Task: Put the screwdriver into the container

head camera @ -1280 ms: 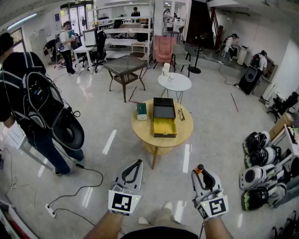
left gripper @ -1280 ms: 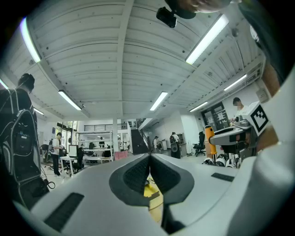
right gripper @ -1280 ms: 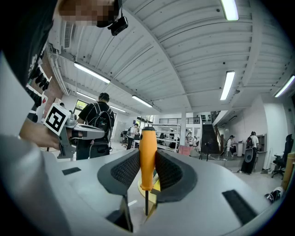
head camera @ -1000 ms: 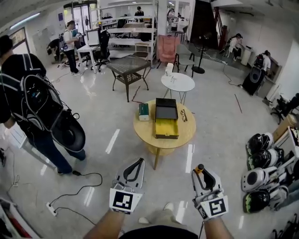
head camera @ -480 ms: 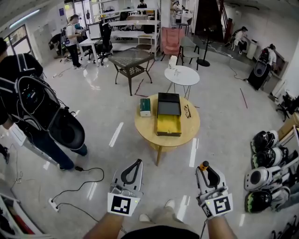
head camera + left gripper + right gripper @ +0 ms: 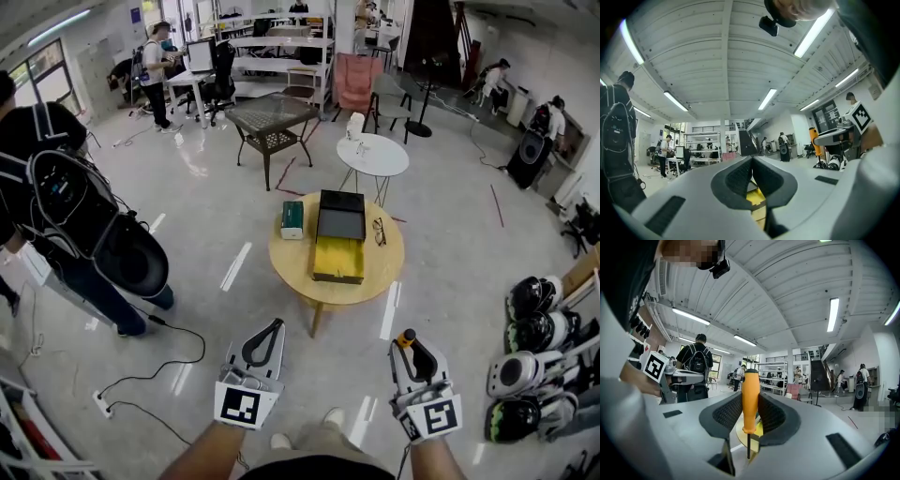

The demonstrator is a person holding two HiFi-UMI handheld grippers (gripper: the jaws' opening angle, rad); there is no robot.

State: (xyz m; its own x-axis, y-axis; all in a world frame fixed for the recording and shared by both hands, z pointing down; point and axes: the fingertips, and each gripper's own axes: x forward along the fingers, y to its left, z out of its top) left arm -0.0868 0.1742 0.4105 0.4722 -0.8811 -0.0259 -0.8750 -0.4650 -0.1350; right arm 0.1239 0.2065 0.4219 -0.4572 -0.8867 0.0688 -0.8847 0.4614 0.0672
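A round wooden table (image 6: pixel 375 278) stands ahead. On it sits the open container (image 6: pixel 338 259), yellow inside, with its black lid (image 6: pixel 341 215) laid back. My right gripper (image 6: pixel 407 343) is low at the right, well short of the table, shut on the screwdriver (image 6: pixel 404 337). In the right gripper view the orange handle (image 6: pixel 750 397) stands upright between the pads, its thin shaft pointing down. My left gripper (image 6: pixel 278 326) is low at the left, also short of the table. Its pads (image 6: pixel 740 176) meet with nothing between them, and the yellow container (image 6: pixel 754 197) shows past them.
A green box (image 6: pixel 292 219) and a pair of glasses (image 6: pixel 379 232) also lie on the table. A person with a black backpack (image 6: pixel 66 211) stands at the left. Cables (image 6: pixel 164 361) trail over the floor. Helmets (image 6: pixel 530 323) are stacked at the right. A small white table (image 6: pixel 373 154) stands behind.
The view has advanced toward the round table, which now sits lower and nearer. Both grippers came forward with it, the right one still gripping the screwdriver.
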